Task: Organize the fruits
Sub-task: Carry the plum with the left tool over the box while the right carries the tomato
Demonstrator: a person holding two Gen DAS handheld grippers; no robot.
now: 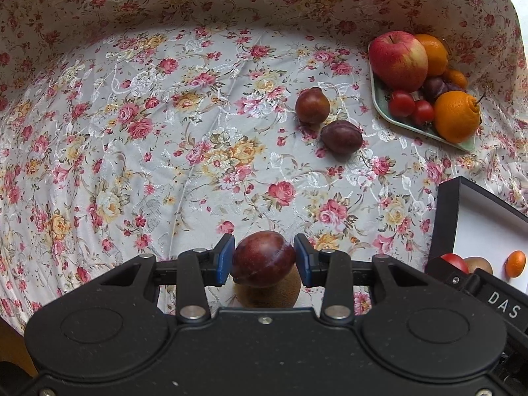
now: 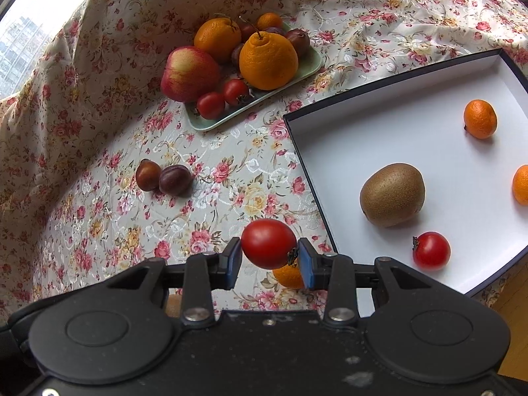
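My left gripper (image 1: 263, 259) is shut on a dark red plum (image 1: 264, 257), held above a brown kiwi (image 1: 269, 295) on the cloth. My right gripper (image 2: 269, 257) is shut on a red cherry tomato (image 2: 268, 242), held above the cloth just left of the white box (image 2: 379, 125); a small orange (image 2: 287, 275) lies under it. The box holds a kiwi (image 2: 392, 194), a tomato (image 2: 431, 250) and two small oranges (image 2: 479, 118). Two plums (image 1: 312, 105) (image 1: 341, 137) lie loose on the cloth. A green tray (image 1: 381, 102) carries an apple (image 1: 397, 59), oranges, tomatoes and plums.
A floral cloth (image 1: 165, 132) covers the table and rises as a backdrop behind. The box's black rim (image 1: 445, 217) stands at the right of the left wrist view, with the right gripper's body (image 1: 488, 293) before it. A window (image 2: 23, 33) is at far left.
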